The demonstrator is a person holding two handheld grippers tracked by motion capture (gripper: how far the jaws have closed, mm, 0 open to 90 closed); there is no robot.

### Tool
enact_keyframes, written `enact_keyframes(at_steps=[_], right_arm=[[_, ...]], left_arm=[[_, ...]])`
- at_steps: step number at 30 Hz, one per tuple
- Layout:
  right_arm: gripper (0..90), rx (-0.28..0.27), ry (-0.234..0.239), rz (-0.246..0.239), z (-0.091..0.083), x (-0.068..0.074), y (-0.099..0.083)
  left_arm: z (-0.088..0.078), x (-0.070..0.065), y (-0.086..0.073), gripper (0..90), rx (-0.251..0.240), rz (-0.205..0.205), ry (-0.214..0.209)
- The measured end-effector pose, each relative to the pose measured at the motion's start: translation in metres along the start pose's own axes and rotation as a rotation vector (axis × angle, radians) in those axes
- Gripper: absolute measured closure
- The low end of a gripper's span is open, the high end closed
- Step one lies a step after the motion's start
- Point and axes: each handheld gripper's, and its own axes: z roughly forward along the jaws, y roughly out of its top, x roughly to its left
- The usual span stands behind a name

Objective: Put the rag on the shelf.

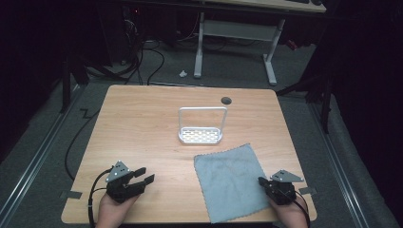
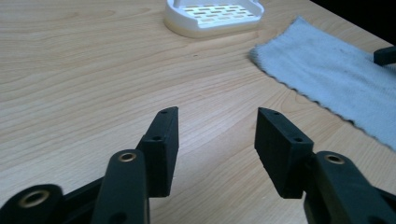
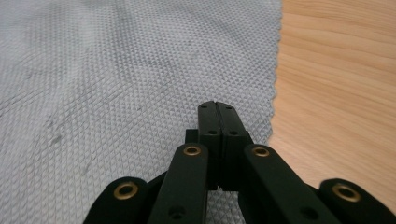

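High view: a wooden table (image 1: 142, 128) w/ a grey cloth (image 1: 230, 183) lying flat on its near right part, one edge reaching the near edge of the table. Just beyond the cloth's far left corner, around mid-table, stands a white rack (image 1: 201, 135) – slotted base w/ a tall wire loop rising over it, apart from the cloth. A small dark round hole (image 1: 226, 100) sits near the far edge. Left gripper (image 1: 145, 176) is at the near left, held in a hand (image 1: 114, 209), jaws spread and pointing right toward the cloth, bare wood under them, nothing between. Right gripper (image 1: 261, 181) is at the near right, at the cloth's right edge, held in the other hand (image 1: 290, 213), tips over the cloth.

Left gripper view: the two black jaws stand wide apart w/ only bare table between – holding nothing. Far ahead is the rack base; to the right lies the cloth w/ its wavy edge, well clear of the jaws. A dark bit of the other gripper pokes in at the far right over the cloth.

Right gripper view: jaws pressed together, no gap. They hang over the cloth close to its right edge; wood to the right. Can't tell whether any fabric is pinched between the tips – cloth looks flat there.
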Motion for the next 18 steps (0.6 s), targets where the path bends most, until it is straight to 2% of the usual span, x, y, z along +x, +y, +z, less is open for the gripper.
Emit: enact_keyframes(at_steps=[2, 3, 5, 6, 7, 10, 11, 12, 13, 14, 16, 18], right_arm=[[90.0, 0.004, 0.043, -0.027, 0.001, 0.015, 0.002], [90.0, 0.004, 0.043, -0.027, 0.001, 0.015, 0.002], [90.0, 0.005, 0.073, -0.065, 0.003, 0.026, 0.005], [90.0, 0.006, 0.099, -0.097, 0.006, 0.036, 0.008], [90.0, 0.006, 0.099, -0.097, 0.006, 0.036, 0.008], [90.0, 0.006, 0.129, -0.129, 0.009, 0.048, 0.011], [90.0, 0.005, 0.139, -0.146, 0.01, 0.054, 0.012], [90.0, 0.005, 0.139, -0.146, 0.01, 0.054, 0.012], [90.0, 0.006, 0.142, -0.152, 0.011, 0.056, 0.013], [90.0, 0.006, 0.147, -0.159, 0.011, 0.058, 0.013], [90.0, 0.004, 0.151, -0.161, 0.011, 0.059, 0.013], [90.0, 0.004, 0.163, -0.161, 0.011, 0.06, 0.013]], left_arm=[[0.005, -0.01, 0.002, 52.1, 0.013, 0.014, 0.005], [0.005, -0.01, 0.002, 52.8, 0.013, 0.014, 0.005], [0.011, -0.019, 0.004, 53.4, 0.02, 0.011, -0.016], [0.021, -0.034, 0.007, 55.7, 0.039, 0.036, -0.032], [0.021, -0.034, 0.007, 56.8, 0.039, 0.036, -0.032], [0.037, -0.057, 0.009, 61.7, 0.073, 0.075, -0.056], [0.048, -0.069, 0.01, 68.0, 0.103, 0.103, -0.061], [0.048, -0.069, 0.01, 70.9, 0.103, 0.103, -0.061], [0.054, -0.074, 0.01, 70.9, 0.123, 0.123, -0.061], [0.064, -0.082, 0.008, 77.3, 0.155, 0.138, -0.075], [0.068, -0.084, 0.006, 78.4, 0.174, 0.144, -0.081], [0.074, -0.089, 0.002, 79.8, 0.214, 0.176, -0.074]])
